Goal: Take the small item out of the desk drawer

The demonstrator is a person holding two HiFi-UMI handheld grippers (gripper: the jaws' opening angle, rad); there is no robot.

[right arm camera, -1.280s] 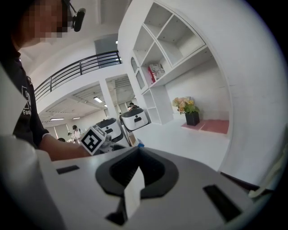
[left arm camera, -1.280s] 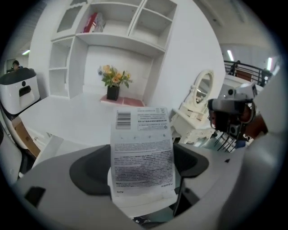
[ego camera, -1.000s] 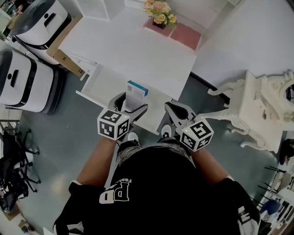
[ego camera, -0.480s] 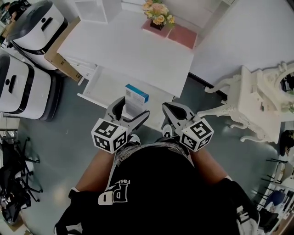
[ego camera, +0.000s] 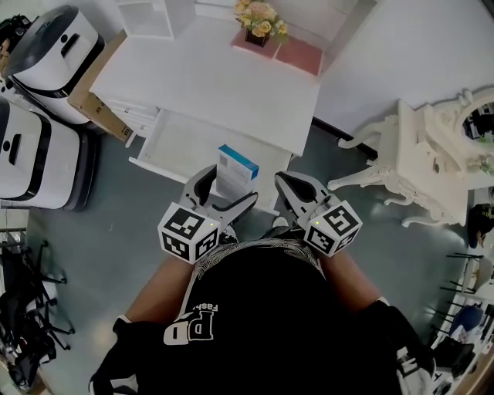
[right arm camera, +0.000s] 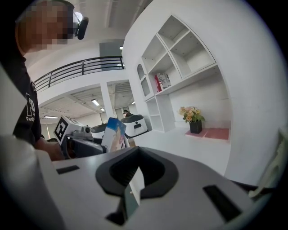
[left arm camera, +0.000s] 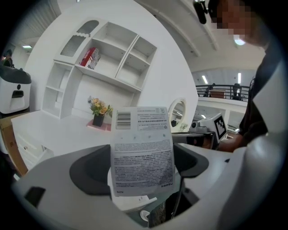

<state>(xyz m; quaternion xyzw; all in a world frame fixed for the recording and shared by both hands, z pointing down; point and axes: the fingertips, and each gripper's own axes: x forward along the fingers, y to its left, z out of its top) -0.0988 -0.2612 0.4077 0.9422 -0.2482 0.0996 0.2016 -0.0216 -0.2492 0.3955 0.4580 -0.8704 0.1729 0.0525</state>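
Observation:
A small white box with a blue top [ego camera: 234, 173] is held upright in my left gripper [ego camera: 225, 190], which is shut on it just above the front edge of the open white drawer [ego camera: 174, 145]. In the left gripper view the box's printed back [left arm camera: 141, 150] fills the space between the dark pads [left arm camera: 90, 173]. My right gripper [ego camera: 296, 187] hovers beside it, to the right of the drawer, shut with nothing in it. From the right gripper view [right arm camera: 134, 182] the box [right arm camera: 114, 134] shows to the left. The drawer hangs under the white desk [ego camera: 208, 77].
Flowers in a dark pot [ego camera: 257, 17] and a pink mat [ego camera: 299, 55] sit at the desk's far edge. Two white machines [ego camera: 50, 46] and a cardboard box [ego camera: 91, 86] stand to the left. An ornate white table [ego camera: 417, 162] stands to the right.
The left gripper with the box has shifted slightly right and nearer to me. The right gripper has stayed beside it, still shut.

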